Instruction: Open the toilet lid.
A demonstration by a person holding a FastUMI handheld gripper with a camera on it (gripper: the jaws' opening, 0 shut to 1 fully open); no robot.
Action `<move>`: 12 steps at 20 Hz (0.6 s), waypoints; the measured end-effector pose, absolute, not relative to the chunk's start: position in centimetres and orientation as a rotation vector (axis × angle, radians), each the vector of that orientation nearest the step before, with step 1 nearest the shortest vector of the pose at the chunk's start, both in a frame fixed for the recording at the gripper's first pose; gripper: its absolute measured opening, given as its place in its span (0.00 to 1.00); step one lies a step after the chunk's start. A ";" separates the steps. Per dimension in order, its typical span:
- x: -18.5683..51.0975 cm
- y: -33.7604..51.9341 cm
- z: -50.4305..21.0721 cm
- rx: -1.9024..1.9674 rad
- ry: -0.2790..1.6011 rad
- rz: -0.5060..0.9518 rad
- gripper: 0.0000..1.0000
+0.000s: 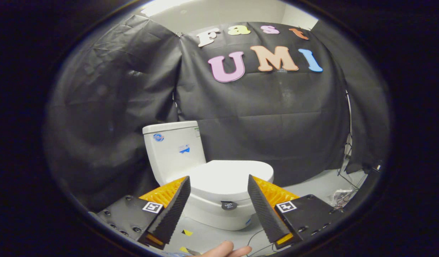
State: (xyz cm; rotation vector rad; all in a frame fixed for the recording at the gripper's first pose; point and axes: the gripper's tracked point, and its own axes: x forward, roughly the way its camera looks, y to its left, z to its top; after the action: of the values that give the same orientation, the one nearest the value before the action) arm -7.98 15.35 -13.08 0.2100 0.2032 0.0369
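Gripper: your gripper [219, 180] is held in the air in front of the toilet, pointing at it, and it touches nothing.
Jaws: you have them spread wide, with empty space between the two fingers [174, 207].
Toilet lid: the white lid [228, 176] is down, lying flat on the bowl. You see it in the gap between your fingertips and a little beyond them, well apart from both.
Toilet: the white toilet [219, 214] stands on the pale floor [312, 185], turned at an angle to you so that the front of the bowl faces you and to your right.
Tank: the tank [174, 148] rises behind the lid, beyond your left finger, with its own flat cover on top and small blue stickers on its front.
Round dark tag: a small dark disc [229, 205] sits on the front of the bowl just under the lid's edge, between your fingers.
Hand: fingertips of a person's hand [226, 250] show below the gripper, nearer to you than the toilet.
Cables: thin wires [342, 200] lie on the floor to the right of the toilet, beyond your right finger.
Floor marks: small yellow markers [186, 232] lie on the floor just in front of the bowl.
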 end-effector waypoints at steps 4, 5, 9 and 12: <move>-8.2 14.4 -12.9 0.208 0.178 0.004 0.98; -8.2 14.1 -12.9 0.215 0.170 -0.008 0.98; -8.8 12.3 -12.4 0.222 0.142 -0.050 0.98; -8.9 11.4 -13.0 0.227 0.143 -0.080 0.98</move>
State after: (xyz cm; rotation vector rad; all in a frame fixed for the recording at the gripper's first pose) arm -8.89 11.35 -13.00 0.2271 0.1427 -0.0804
